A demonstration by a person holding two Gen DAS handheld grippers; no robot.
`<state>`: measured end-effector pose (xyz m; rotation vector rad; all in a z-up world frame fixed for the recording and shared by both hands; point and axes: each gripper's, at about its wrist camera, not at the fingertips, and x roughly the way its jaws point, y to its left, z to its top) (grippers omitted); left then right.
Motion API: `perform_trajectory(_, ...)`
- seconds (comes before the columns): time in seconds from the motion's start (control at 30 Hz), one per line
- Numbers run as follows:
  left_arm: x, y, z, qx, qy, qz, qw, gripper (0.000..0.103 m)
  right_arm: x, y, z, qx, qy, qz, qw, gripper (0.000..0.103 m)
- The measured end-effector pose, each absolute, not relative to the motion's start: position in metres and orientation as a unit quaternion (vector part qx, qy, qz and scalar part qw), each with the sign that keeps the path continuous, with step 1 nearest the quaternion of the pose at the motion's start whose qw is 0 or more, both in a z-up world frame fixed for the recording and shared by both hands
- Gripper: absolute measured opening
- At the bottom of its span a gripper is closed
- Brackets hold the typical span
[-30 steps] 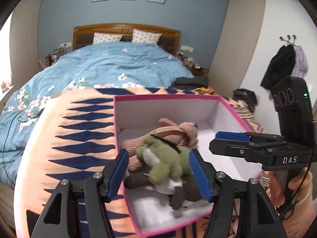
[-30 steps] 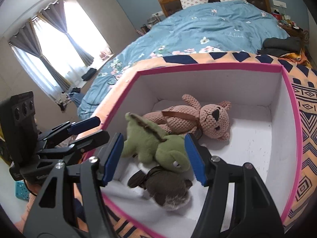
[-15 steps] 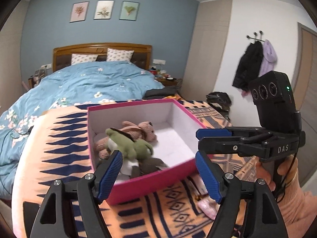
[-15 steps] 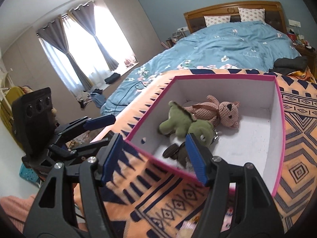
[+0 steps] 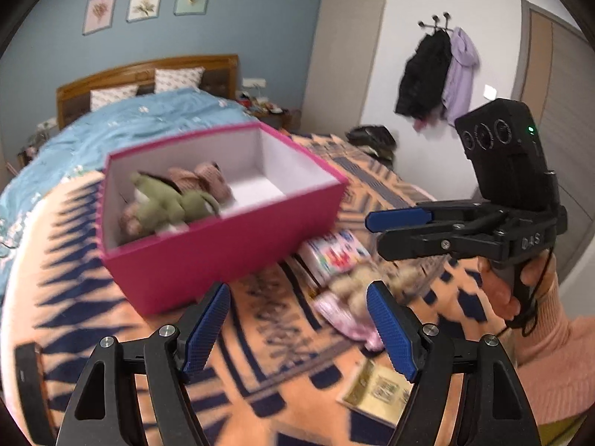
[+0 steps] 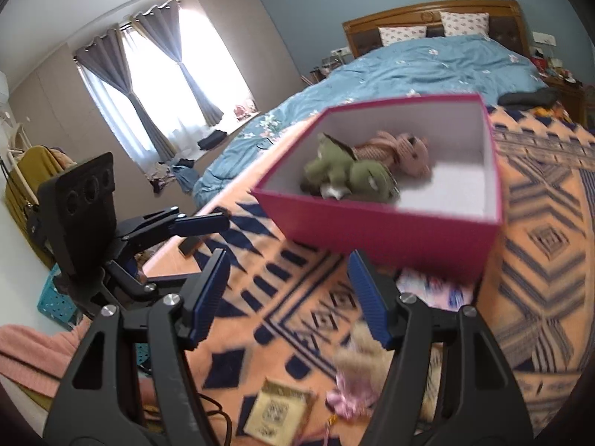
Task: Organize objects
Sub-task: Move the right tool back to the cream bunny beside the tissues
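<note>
Plush toys still loose: a fluffy tan one (image 5: 357,278) w/ a pink one (image 5: 347,319) lie on the patterned blanket (image 5: 74,297), just in front of the pink box (image 5: 223,260), toward its right corner. Prob. light, soft, squashy, non-slip; I'd pinch the tan one's body, not a limb.

Left to right rel. to the box: left tongs (image 5: 297,329) in front, jaws wide w/ nothing between them, having just opened further. Inside the box, left end, green dino (image 5: 167,200), pink bear (image 5: 208,178) and a darker toy, blurred. Colourful booklet (image 5: 336,252) touching the box front; a tan card (image 5: 375,386) nearer the camera. Right tongs (image 5: 375,234) right of the box, apart, empty.

Obstacles: booklet and card lie close by the toys, could get snagged.
</note>
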<state>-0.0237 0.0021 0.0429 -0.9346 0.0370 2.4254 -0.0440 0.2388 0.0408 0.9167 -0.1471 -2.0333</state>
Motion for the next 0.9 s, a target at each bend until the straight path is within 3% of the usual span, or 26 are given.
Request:
perform_trajectory(0.47, 0.002, 0.042, -0.027, -0.430, -0.003, 0.845, 0.317, 0.078, -0.016, 0.286, -0.018, 0.424, -0.087, -0.821, 0.373, 0.068)
perform_trajectory(0.9, 0.015, 0.055, -0.051, -0.458, -0.002, 0.828, 0.323, 0.078, -0.003, 0.295, -0.022, 0.414, -0.080, -0.837, 0.350, 0.068)
